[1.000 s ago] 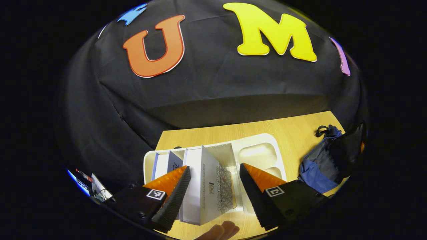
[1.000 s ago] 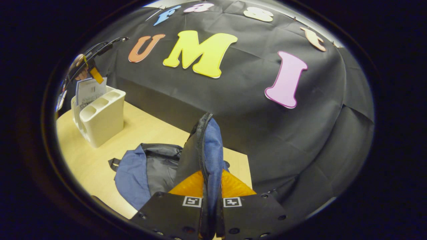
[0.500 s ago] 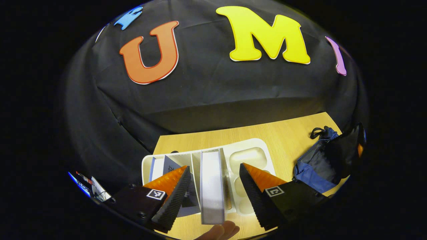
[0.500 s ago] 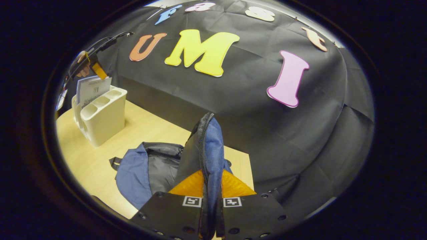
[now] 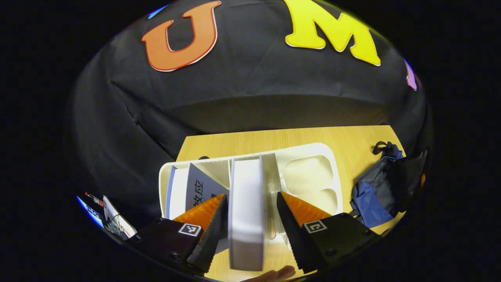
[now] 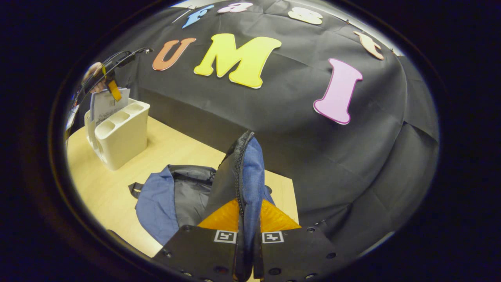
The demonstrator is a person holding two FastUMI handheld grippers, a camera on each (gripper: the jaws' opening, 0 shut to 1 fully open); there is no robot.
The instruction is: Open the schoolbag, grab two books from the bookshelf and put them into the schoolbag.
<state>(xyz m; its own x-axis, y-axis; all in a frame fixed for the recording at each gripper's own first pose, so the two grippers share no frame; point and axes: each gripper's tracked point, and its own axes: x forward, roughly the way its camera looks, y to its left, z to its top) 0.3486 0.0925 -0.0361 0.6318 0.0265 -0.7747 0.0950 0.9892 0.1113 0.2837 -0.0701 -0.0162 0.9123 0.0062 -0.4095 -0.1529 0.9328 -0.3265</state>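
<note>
In the left gripper view a white book stands edge-on in the white bookshelf, between the fingers of my left gripper. The left finger lies against the book and a narrow gap shows at the right finger, so this gripper is open. Two more books lean in the slot to the left. In the right gripper view my right gripper is shut on the blue-and-black schoolbag flap and holds it upright. The schoolbag lies open on the table beneath it.
The wooden table ends at the black cloth wall behind. The bookshelf stands at its far left in the right gripper view, with the left gripper above it. The schoolbag lies to the shelf's right. A fingertip shows below the book.
The white book turned edge-on, then my left gripper came down around it and its fingers narrowed. The right gripper kept the flap raised and hardly moved.
</note>
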